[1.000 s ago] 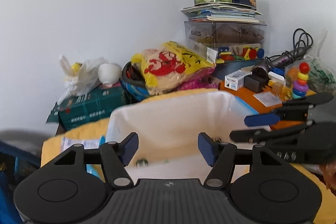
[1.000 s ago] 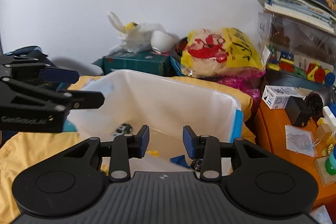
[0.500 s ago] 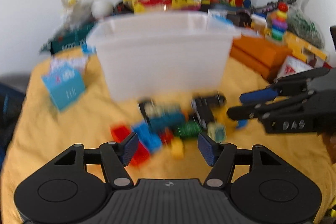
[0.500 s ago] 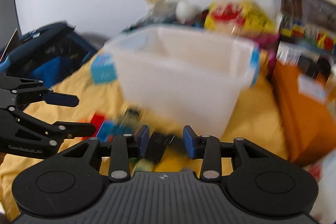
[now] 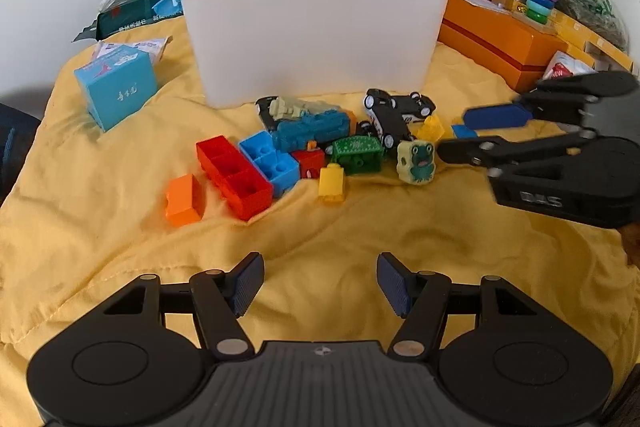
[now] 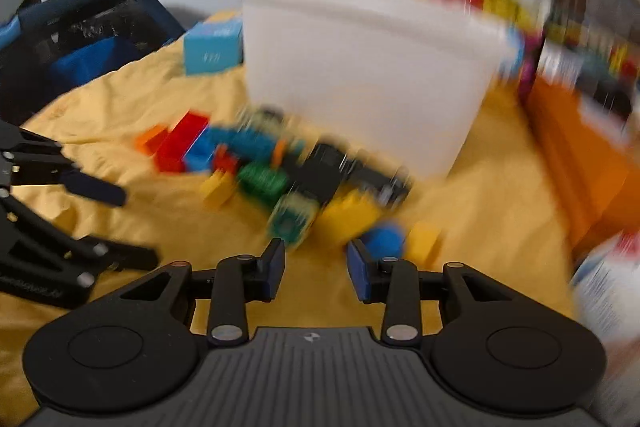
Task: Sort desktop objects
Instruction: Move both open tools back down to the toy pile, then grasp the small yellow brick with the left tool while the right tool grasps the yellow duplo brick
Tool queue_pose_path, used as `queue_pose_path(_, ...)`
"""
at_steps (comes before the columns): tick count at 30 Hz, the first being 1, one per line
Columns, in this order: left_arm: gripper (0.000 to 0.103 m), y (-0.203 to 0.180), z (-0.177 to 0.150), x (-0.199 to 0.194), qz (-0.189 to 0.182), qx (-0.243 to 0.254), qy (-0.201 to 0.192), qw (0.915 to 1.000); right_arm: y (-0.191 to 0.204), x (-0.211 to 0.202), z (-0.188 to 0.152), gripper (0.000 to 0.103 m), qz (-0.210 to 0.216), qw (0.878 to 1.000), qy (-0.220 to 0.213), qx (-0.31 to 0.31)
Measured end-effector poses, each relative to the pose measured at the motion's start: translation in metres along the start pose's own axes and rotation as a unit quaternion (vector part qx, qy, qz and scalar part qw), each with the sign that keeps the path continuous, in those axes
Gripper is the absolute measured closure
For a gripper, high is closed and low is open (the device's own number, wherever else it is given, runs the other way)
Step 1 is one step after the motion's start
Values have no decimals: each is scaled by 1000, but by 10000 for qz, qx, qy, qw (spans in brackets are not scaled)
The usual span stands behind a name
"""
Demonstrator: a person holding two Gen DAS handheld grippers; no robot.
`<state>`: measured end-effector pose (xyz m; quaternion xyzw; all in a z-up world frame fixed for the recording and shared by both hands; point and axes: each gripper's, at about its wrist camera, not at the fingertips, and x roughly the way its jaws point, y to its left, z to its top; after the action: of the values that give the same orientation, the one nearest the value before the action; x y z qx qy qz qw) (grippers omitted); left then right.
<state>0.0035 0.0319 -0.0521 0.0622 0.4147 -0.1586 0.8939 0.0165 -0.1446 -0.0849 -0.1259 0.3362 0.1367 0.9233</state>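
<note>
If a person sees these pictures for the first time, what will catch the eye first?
First, the heap of bright toys on the yellow cloth: bricks, a black car, a frog cube. Behind it stands the big white bin. The right tool comes in open from the right, near the frog cube; the left tool is open below.

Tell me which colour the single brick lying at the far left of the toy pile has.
The brick is orange, seen best in the sharp left wrist view.

Translucent matt plastic bin (image 5: 312, 27); glossy plastic bricks (image 5: 234, 175); wrinkled yellow cloth (image 5: 100, 211).
</note>
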Motion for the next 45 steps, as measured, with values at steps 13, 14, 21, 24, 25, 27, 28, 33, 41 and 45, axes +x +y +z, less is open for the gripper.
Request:
queue_pose_path(13,52,-11,30,28,-38,496,-123,9987,-10,30,7,76,225,9992,284,-153)
queue_pose_path(14,60,-12,32,31,-25,536,-109,9985,-11,27,5,76,253,9993,270,-73)
queue_pose_path(21,86,-10,29,40,-273,682,-189,9971,-12,-5,-12,88,593,9967,258,491)
queue_pose_path(24,86,-8,19,27,-390,552,-231,9974,-8,-12,-23,88,677,9954,370,577)
queue_pose_path(25,86,-9,14,20,-400,519,-244,9975,-7,-13,-25,88,673,9953,395,580)
queue_pose_path(27,86,-9,3,10,-439,470,-200,9977,-3,-14,-25,76,534,9967,368,498)
queue_pose_path(28,86,-10,-3,6,-468,406,-178,9979,-2,-15,-22,68,439,9978,281,420)
queue_pose_path(33,85,-15,-25,-5,-479,284,-198,9983,-3,0,3,54,196,9996,-85,209)
queue_pose_path(41,85,-13,-29,-7,-433,205,-241,9986,-11,33,20,55,250,9986,3,458)
queue_pose_path(45,85,-13,-29,-6,-451,199,-233,9985,-12,28,16,65,149,9991,71,402)
